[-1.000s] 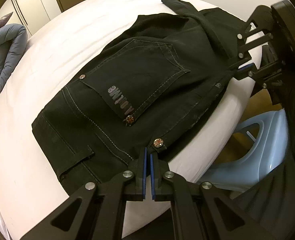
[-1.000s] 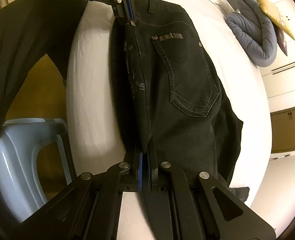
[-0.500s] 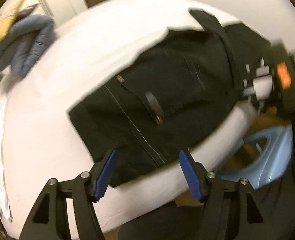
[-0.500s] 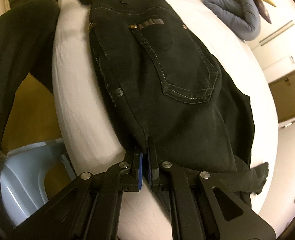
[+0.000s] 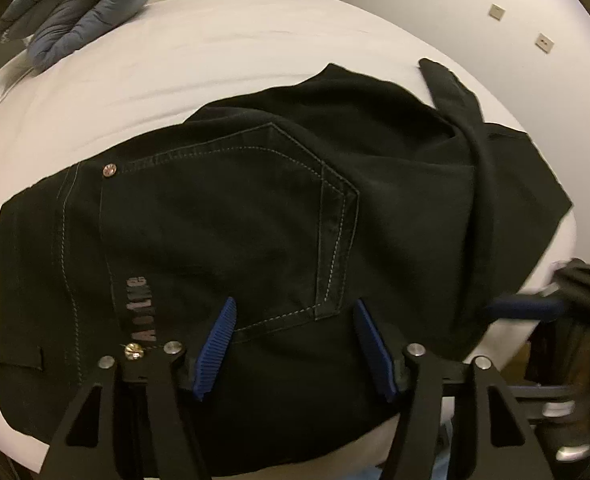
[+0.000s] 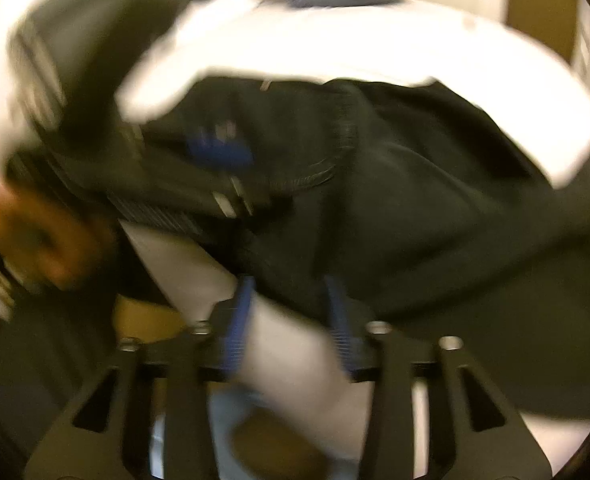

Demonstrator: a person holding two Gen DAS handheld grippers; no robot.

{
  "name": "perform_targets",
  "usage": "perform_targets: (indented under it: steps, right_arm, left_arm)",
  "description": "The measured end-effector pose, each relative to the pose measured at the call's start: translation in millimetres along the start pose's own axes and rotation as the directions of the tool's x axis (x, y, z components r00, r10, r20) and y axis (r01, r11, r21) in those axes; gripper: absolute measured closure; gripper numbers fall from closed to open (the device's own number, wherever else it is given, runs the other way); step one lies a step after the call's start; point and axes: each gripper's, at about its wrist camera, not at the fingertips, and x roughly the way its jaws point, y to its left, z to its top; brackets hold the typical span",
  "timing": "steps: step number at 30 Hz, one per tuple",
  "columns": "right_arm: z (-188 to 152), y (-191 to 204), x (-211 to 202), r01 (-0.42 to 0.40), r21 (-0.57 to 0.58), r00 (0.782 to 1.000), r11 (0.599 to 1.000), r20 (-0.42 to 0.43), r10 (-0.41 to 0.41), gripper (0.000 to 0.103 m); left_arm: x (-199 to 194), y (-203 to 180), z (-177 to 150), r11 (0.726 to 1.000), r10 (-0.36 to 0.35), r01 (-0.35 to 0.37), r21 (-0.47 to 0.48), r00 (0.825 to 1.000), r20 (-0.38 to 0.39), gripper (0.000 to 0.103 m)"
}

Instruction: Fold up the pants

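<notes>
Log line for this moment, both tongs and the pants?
left tongs: open, over back pocket | right tongs: open, view blurred | pants: folded, on white bed, ungripped

The black denim pants point(image 5: 255, 220) lie folded in a compact bundle on the white bed point(image 5: 175, 60), seat side up, near the bed's front edge. A back pocket outlined in pale double stitching faces upward, its pointed bottom toward the right, with a copper rivet at its upper left corner and silver lettering along its opening. The waistband runs along the left side, with a belt loop near the front. At the right, dark fabric is bunched, and a narrow strip sticks up toward the far right. In the blurred right wrist view the pants point(image 6: 395, 184) look rumpled on the bed's corner
</notes>
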Motion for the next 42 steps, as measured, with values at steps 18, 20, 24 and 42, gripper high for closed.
perform_targets:
  steps: [18,20,24,42]
  right_arm:
    - [135.9,-363.2,-48.1,-0.049,0.769,0.979,0.637,0.162,-0.120,0.041]
    - [135.1,-391.6,-40.7,-0.119,0.831,0.971,0.543,0.213,-0.113,0.041]
    - [140.5,-418.6,-25.6,-0.144,0.853,0.965,0.501,0.234,-0.122,0.041]
    - [162.3,-461.9,60.6,-0.114,0.843,0.973,0.525,0.202,-0.113,0.088]
  left_arm:
    - [12.0,-3.8,2.2,0.998,-0.028,0.027,-0.047,1.000,-0.010,0.032]
    - [11.1,-2.1,1.9,0.998,-0.034,0.034,-0.052,0.999,-0.009,0.032]
    - [9.1,1.8,1.1,0.998,-0.041,0.040,-0.056,0.999,-0.009,0.032]
    - [8.2,5.4,4.1,0.998,-0.033,0.032,-0.049,0.999,-0.027,0.032]
